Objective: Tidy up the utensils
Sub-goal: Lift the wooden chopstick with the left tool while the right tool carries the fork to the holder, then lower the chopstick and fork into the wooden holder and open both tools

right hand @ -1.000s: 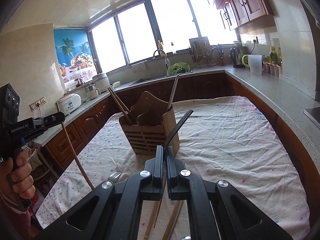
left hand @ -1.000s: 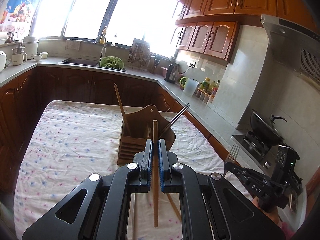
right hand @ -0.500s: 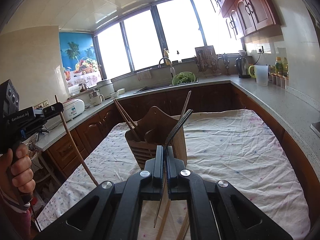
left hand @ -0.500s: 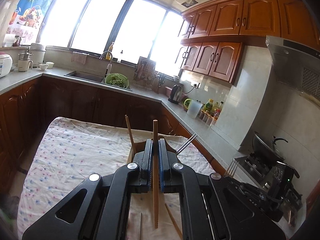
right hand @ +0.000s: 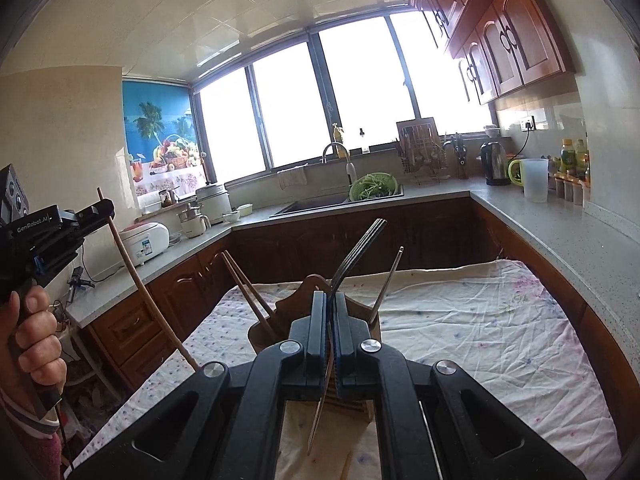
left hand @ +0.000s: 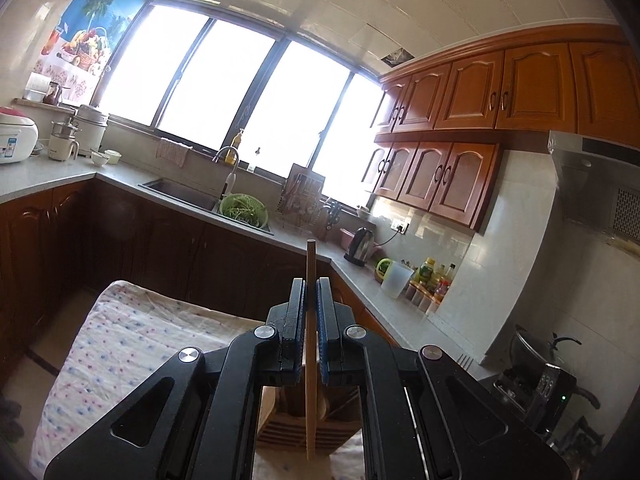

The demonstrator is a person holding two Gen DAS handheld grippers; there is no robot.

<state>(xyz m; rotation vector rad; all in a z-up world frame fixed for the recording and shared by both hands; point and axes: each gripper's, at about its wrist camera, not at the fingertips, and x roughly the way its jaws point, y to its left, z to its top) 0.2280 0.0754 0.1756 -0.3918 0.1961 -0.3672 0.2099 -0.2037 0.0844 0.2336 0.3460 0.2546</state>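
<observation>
Left wrist view: the left gripper [left hand: 310, 312] is clamped on a wooden chopstick [left hand: 310, 344] that stands upright above the wooden utensil holder [left hand: 296, 424]. Bare floral tablecloth [left hand: 120, 344] spreads leftward to its edge.

Right wrist view: the right gripper [right hand: 330, 320] is closed on a metal fork [right hand: 356, 252], tines up, over the same holder, which has two chopsticks [right hand: 248, 292] in it. Wide open cloth lies to the right, bounded by the countertop [right hand: 560, 232].
</observation>
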